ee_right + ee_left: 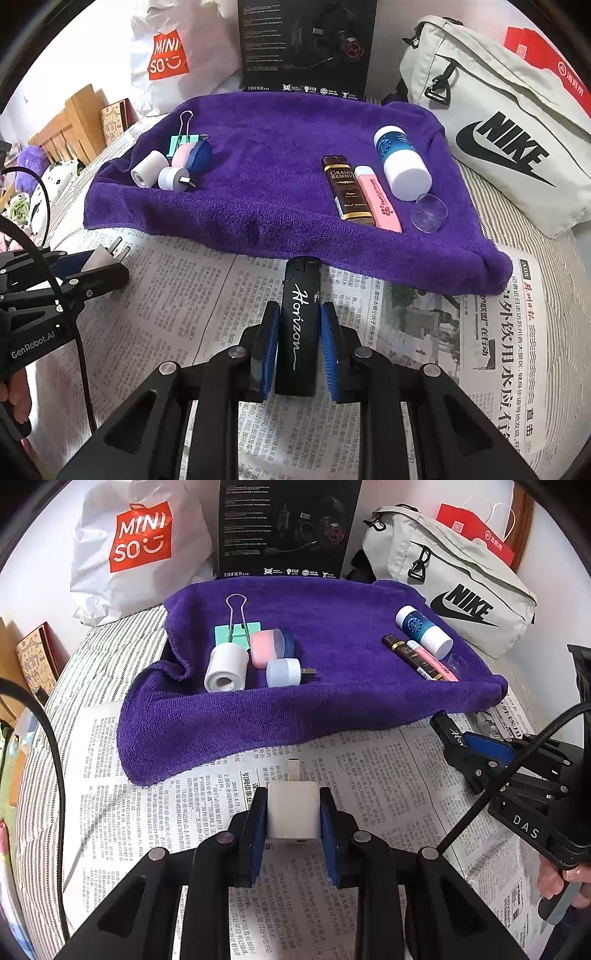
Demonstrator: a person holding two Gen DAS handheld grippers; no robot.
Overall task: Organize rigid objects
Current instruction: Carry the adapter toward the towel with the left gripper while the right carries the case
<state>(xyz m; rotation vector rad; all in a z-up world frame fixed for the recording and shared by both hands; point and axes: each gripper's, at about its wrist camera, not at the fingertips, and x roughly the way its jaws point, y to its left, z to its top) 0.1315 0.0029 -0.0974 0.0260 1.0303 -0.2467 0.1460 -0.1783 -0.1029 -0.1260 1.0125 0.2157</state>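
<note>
Purple towel (pixel 280 155) holds small items; white bag (pixel 509 122) shut

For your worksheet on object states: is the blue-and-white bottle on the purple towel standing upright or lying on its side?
Lying on its side. The bottle rests lengthwise on the towel, its white end toward the camera.

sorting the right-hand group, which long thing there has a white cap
The blue bottle, farthest right of the long items; the brown lighter and pink highlighter beside it have none.
</note>
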